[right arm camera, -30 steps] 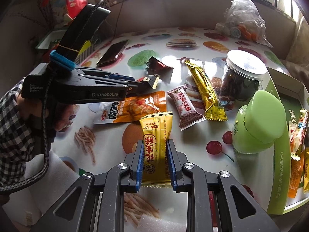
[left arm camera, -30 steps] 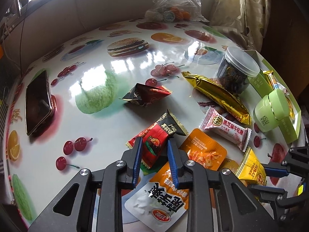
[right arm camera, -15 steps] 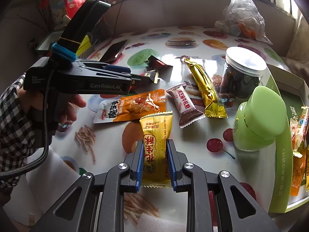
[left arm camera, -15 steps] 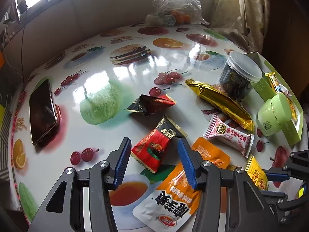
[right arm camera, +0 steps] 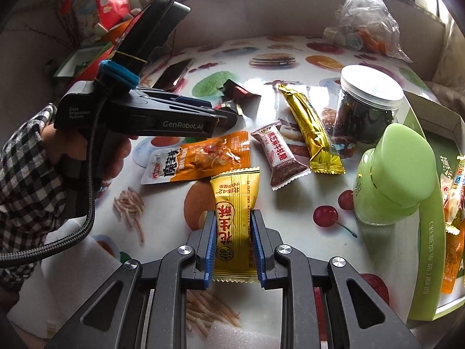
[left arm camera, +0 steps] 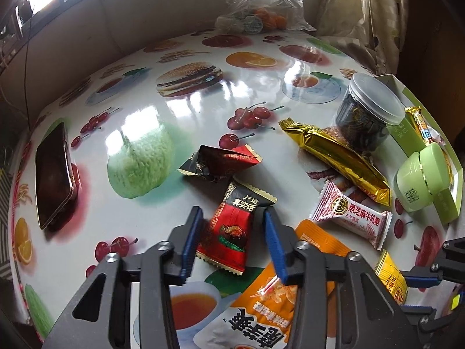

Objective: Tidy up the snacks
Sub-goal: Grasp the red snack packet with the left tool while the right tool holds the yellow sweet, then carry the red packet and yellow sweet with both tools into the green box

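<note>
The left gripper (left arm camera: 232, 240) is closing in again: its jaws were spread wide half a second ago and are now narrowing around the red-and-black snack packet (left arm camera: 232, 232), which is lying between the blue fingers (left arm camera: 191, 240). A sliver of gap is showing on both sides, so the pads are not pressing yet; the packet is sitting flat on the printed tablecloth (left arm camera: 145, 116), its far end poking out past the fingertips. A second ago these jaws were pinched tight on this same packet, so this looks like a let-go and re-grip to get a better hold.

Meanwhile the right gripper (right arm camera: 234, 244) is staying clamped narrow on the yellow snack packet (right arm camera: 235, 203), unchanged through the last second, the wrapper sticking forward beyond its fingertips. Off to that gripper's right, the green box (right arm camera: 427, 247) is waiting with snacks already inside; it is probably where both packets are heading once the left grip lands.
</note>
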